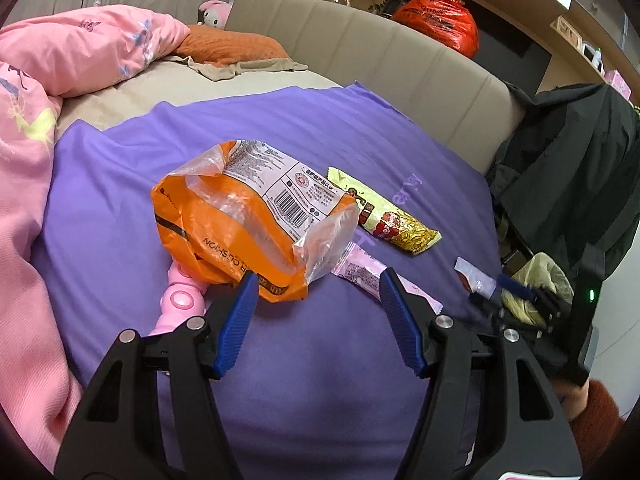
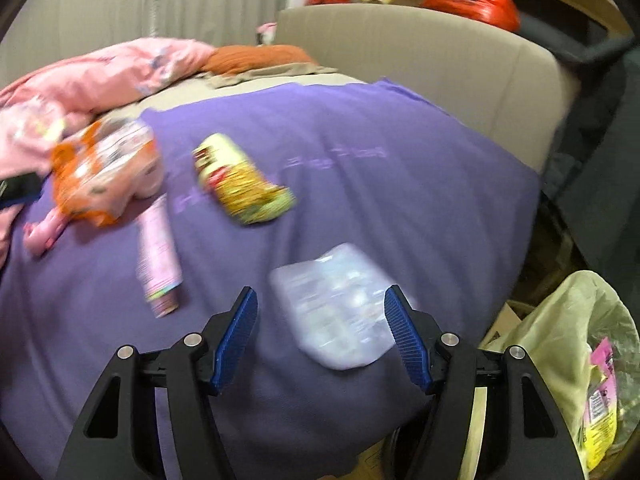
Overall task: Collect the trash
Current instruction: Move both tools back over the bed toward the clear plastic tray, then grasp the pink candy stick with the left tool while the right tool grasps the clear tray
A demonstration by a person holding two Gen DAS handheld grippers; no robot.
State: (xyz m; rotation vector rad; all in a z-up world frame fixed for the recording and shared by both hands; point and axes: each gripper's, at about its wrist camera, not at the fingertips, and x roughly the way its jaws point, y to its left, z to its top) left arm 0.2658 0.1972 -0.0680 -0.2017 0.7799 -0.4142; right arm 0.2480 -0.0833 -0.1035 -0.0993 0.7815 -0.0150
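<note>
A purple blanket [image 1: 304, 128] covers the near part of a bed, and the trash lies scattered on it. In the left wrist view the left tool [image 1: 316, 284] hangs with its jaws spread wide and nothing between the pads; its blue left fingertip [image 1: 244, 292] sits just at the near edge of a crumpled orange snack bag [image 1: 240, 220], though contact cannot be told. A pink toy [image 1: 180, 304] pokes out from under that bag on the left. A thin pink wrapper [image 1: 360, 272] runs from under the bag's clear torn end toward the right finger, and a yellow-green noodle packet [image 1: 384, 216] lies just beyond the bag on the right. In the right wrist view, which is blurred, the right tool [image 2: 320, 304] is likewise released, its jaws wide apart, with a pale clear plastic packet [image 2: 336, 308] lying flat on the blanket between and just ahead of the fingers, not gripped. Off the bed's right edge stands a bin lined with a yellowish bag [image 2: 560, 320], with a few wrappers already inside it. A pink duvet [image 1: 80, 48] is heaped at the far left of the bed, and a beige padded headboard [image 1: 380, 60] runs behind, with red plastic bags [image 1: 440, 20] above it.
</note>
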